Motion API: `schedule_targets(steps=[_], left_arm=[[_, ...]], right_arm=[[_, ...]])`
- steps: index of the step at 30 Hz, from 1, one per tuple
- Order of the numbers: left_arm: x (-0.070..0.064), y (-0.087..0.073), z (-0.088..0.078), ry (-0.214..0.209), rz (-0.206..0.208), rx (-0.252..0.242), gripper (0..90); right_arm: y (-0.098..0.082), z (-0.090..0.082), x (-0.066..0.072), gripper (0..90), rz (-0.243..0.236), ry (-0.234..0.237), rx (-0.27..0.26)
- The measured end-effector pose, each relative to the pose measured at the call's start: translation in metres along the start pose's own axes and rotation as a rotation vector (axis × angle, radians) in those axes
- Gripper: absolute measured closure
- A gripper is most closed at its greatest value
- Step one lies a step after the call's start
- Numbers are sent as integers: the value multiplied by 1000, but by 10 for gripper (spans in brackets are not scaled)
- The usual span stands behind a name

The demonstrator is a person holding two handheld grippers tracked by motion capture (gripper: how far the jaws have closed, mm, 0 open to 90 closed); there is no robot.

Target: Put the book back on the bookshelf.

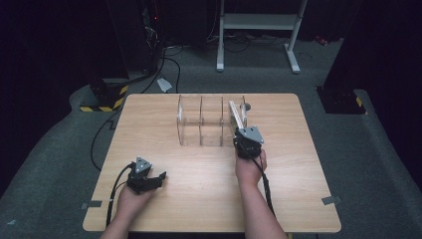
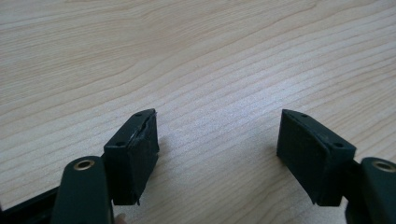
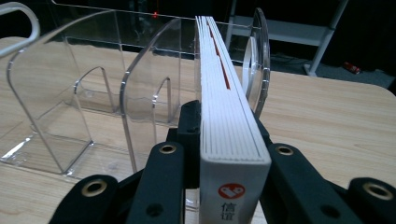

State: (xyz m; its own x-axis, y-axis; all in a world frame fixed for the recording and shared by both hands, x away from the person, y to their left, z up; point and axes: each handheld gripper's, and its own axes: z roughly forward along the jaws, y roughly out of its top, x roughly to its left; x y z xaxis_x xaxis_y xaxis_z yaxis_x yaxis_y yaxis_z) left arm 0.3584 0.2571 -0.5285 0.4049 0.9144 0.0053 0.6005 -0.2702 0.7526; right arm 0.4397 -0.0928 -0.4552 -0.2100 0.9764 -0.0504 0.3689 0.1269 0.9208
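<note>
Clamping a white book (image 3: 231, 140) by its lower edge, the right gripper (image 1: 247, 140) has both jaws pressed flat against the covers, page edges facing the camera (a red mark and printed characters show on the spine end). The book leans into the clear acrylic rack (image 1: 201, 122), apparently in its rightmost slot, though the transparent dividers make that hard to judge. From the table's (image 1: 298, 164) centre, the rack stands at about twelve o'clock. At roughly eight o'clock the left gripper (image 1: 155, 180) rests low over bare wood, its jaws spread apart with nothing between them.
</note>
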Motion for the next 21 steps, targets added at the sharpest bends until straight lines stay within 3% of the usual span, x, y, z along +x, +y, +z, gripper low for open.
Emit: schedule_targets(steps=[21], left_arm=[[0, -1, -1, -4, 2, 2, 293]], right_arm=[[-1, 7, 0, 753, 24, -22, -22]])
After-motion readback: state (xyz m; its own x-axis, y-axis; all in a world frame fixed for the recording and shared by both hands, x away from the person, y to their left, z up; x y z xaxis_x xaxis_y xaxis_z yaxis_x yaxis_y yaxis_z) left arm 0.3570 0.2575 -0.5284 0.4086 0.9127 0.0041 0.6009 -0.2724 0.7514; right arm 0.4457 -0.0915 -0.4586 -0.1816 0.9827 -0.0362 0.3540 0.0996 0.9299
